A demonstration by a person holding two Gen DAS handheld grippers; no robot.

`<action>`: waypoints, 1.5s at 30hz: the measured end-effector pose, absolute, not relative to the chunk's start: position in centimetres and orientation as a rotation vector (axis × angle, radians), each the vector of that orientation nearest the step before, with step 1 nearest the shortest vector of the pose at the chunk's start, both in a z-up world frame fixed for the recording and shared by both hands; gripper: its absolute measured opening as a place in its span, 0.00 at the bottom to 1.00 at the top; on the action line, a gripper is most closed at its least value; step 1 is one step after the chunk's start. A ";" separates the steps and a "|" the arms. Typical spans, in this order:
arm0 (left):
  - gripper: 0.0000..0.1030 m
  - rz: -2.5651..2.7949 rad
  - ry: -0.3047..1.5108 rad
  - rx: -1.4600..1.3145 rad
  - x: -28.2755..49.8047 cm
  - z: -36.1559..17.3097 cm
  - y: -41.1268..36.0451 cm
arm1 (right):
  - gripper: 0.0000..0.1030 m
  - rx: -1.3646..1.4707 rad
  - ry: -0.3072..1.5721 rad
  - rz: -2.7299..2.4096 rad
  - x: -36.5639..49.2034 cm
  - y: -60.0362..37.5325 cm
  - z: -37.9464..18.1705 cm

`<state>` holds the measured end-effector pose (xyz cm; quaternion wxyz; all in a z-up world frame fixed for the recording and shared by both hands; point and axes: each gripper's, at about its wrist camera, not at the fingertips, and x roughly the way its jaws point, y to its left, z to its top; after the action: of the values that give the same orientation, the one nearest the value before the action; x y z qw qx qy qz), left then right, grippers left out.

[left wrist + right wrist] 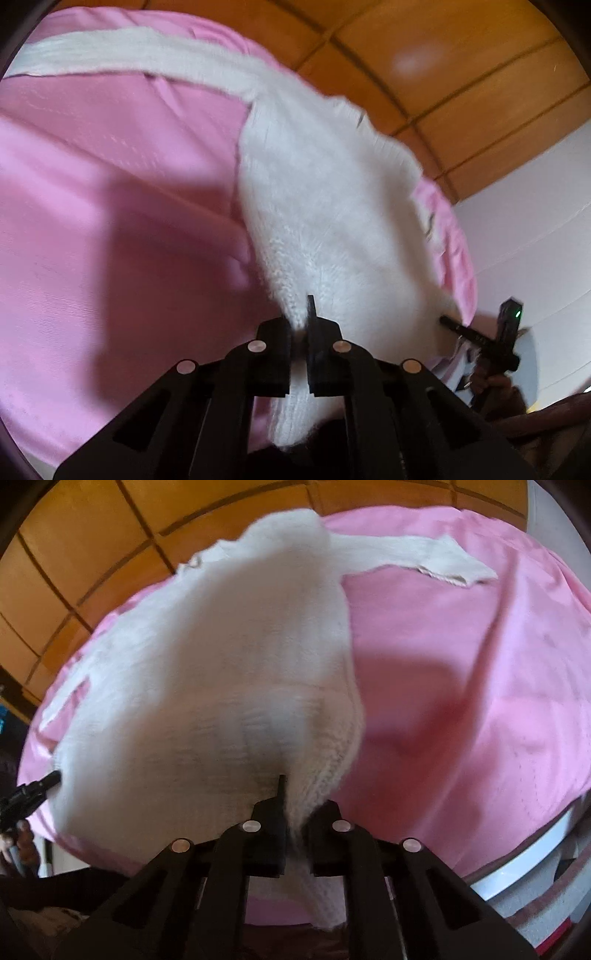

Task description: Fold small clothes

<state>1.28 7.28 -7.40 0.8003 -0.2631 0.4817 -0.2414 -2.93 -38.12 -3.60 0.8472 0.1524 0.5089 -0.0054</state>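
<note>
Nearest the left wrist camera, the left gripper (300, 332) has its black fingers (274, 334) clenched on a knitted edge of the white sweater (325, 221), the wool pinched between them and hanging down below. From there the sweater spreads away over the pink sheet (110, 221), partly lifted, with one long sleeve (122, 51) trailing flat across the sheet to the far left. Off to the right in this view, the other gripper shows as a dark shape with a small green light (517, 314), its tip at the sweater's edge, held by a hand (491, 384).

In the right wrist view, the right gripper (295, 812) is likewise clamped on the sweater's ribbed edge, the fabric bunched between its fingers (271, 812). The body of the sweater rises away from it, blurred, and a sleeve (436, 561) lies stretched out flat on the sheet at the far right. At the left edge the left gripper's tip touches the sweater. Beyond the sheet lies an orange tiled floor (74, 554).
</note>
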 end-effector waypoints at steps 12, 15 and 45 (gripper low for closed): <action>0.06 -0.373 1.189 -0.470 0.3 -9.8 7.2 | 0.05 0.283 1.215 -0.002 -4.2 -39.7 -6.3; 0.23 -0.354 1.145 -0.485 0.5 -8.4 7.8 | 0.12 0.275 1.171 0.038 -3.9 -40.2 -4.1; 0.52 -0.540 1.106 -0.272 10.1 -5.2 -6.9 | 0.07 0.165 0.691 -0.720 8.8 -65.7 10.2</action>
<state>10.06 -6.94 -5.22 0.8078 -0.1273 0.5172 -0.2524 8.77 -65.67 10.17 0.8749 0.0789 0.3309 -0.3448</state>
